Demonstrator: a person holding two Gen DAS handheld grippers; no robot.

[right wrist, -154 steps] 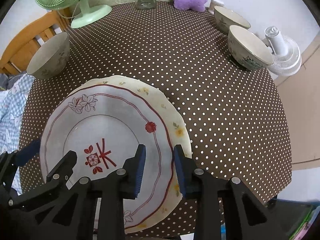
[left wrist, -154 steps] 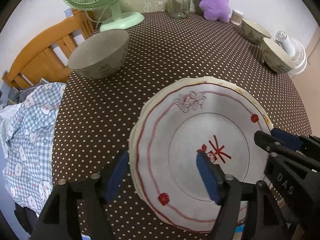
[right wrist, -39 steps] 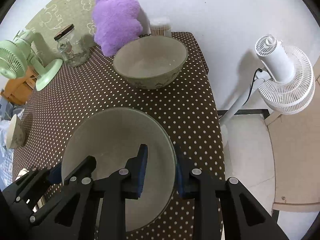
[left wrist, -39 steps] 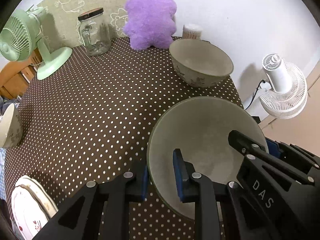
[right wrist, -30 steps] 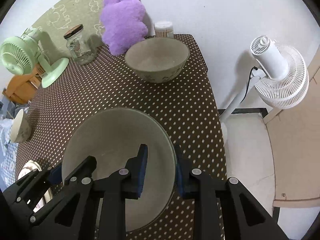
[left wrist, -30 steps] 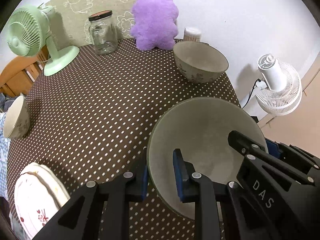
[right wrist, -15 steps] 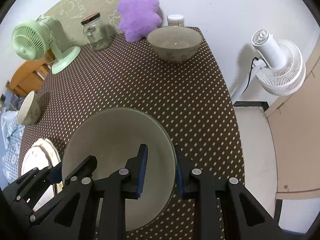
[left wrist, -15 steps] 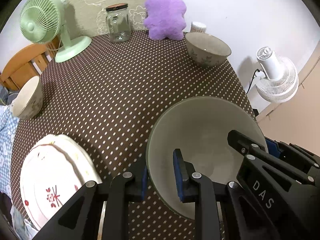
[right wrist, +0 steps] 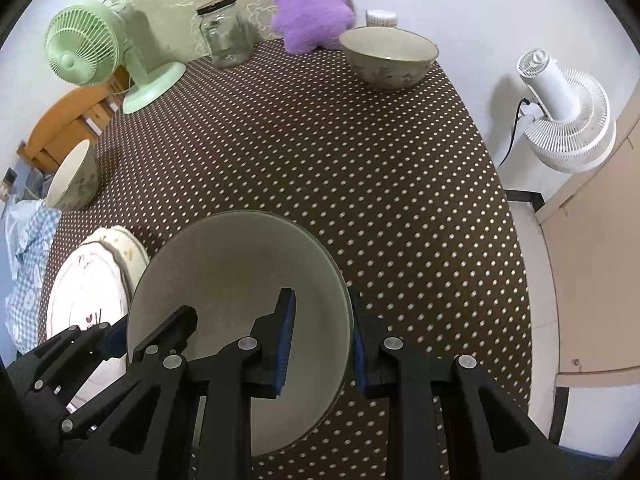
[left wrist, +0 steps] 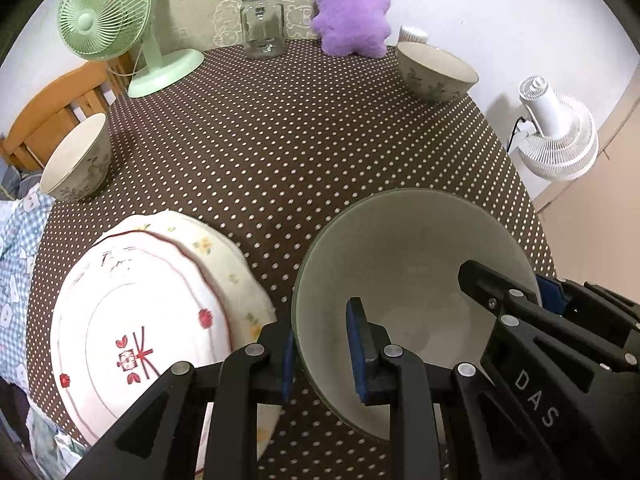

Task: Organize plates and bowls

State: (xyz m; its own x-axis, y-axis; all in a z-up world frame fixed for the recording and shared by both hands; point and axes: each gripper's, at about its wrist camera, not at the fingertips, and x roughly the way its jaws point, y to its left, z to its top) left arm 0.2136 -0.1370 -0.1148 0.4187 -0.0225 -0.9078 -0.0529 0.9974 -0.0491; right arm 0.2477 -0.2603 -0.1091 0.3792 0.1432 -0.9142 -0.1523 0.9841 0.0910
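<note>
1. A wide bowl [left wrist: 404,264], pale grey-green and bare inside with a thin rim, hangs over the near right part of the table [left wrist: 304,148].
2. The left gripper [left wrist: 322,344] pinches its near-left rim, one pad inside and one outside.
3. The right gripper [right wrist: 322,344] pinches the near-right rim the same way.
4. Just left of the bowl lie stacked plates [left wrist: 136,320], white with red lines and flowers.
5. Two more bowls stand apart: a left bowl [left wrist: 76,160] and a far bowl [left wrist: 436,72].
</note>
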